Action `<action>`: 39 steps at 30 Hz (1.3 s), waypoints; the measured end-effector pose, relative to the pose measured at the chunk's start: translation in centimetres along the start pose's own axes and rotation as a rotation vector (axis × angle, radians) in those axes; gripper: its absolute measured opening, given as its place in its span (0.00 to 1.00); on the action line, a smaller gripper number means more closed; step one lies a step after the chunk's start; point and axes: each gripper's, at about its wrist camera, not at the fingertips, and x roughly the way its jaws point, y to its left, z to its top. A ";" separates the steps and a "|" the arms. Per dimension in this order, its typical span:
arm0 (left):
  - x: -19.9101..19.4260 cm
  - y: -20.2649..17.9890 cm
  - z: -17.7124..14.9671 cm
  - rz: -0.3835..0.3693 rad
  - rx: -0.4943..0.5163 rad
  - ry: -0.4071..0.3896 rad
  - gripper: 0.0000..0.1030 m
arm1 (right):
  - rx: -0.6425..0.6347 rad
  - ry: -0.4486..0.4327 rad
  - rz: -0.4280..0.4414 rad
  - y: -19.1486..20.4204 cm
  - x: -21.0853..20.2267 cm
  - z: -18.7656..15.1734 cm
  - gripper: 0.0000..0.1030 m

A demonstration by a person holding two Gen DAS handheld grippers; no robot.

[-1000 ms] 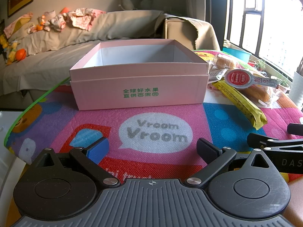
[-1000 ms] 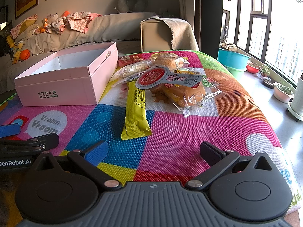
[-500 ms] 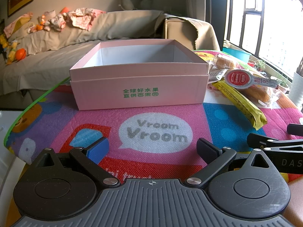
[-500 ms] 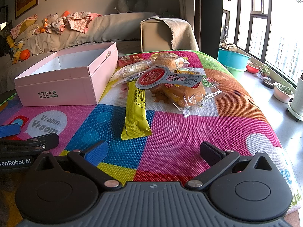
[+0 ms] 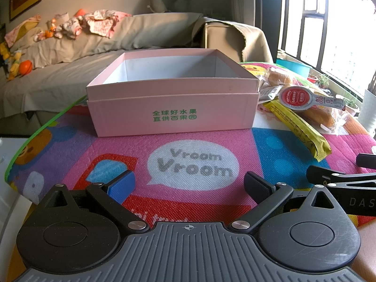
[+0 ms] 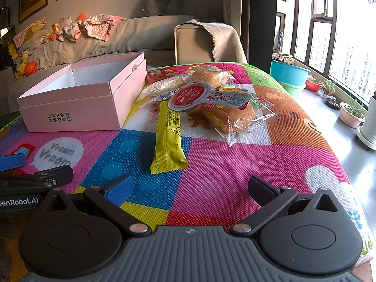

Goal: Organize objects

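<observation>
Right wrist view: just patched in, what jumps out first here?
The open pink box sits at the left on the colourful play mat, with nothing visible inside it. Right of it lies a heap of wrapped snacks: a yellow bar packet nearest, a bagged bread roll behind, and a red-and-white spoon-shaped packet on top. Both the left gripper and right gripper hang open, holding nothing.

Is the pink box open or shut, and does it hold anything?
Open: the box has no lid on top, and its white inner walls show. No contents visible, though the near wall hides part of the floor.
</observation>
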 end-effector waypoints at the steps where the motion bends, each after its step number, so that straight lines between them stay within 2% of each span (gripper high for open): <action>1: 0.0 0.0 0.0 0.000 0.000 0.000 0.99 | 0.000 0.000 0.000 0.0 0.0 0.0 1.00; 27: 0.1 0.0 0.0 0.001 0.001 0.000 0.99 | -0.001 0.002 0.006 -0.1 0.0 -0.1 1.00; 31: 0.1 -0.1 0.0 0.004 0.005 -0.001 0.99 | -0.016 0.045 0.045 -0.5 0.1 0.6 1.00; 39: 0.0 0.0 0.2 -0.016 0.006 0.003 0.98 | 0.001 0.155 -0.013 0.2 0.6 1.9 1.00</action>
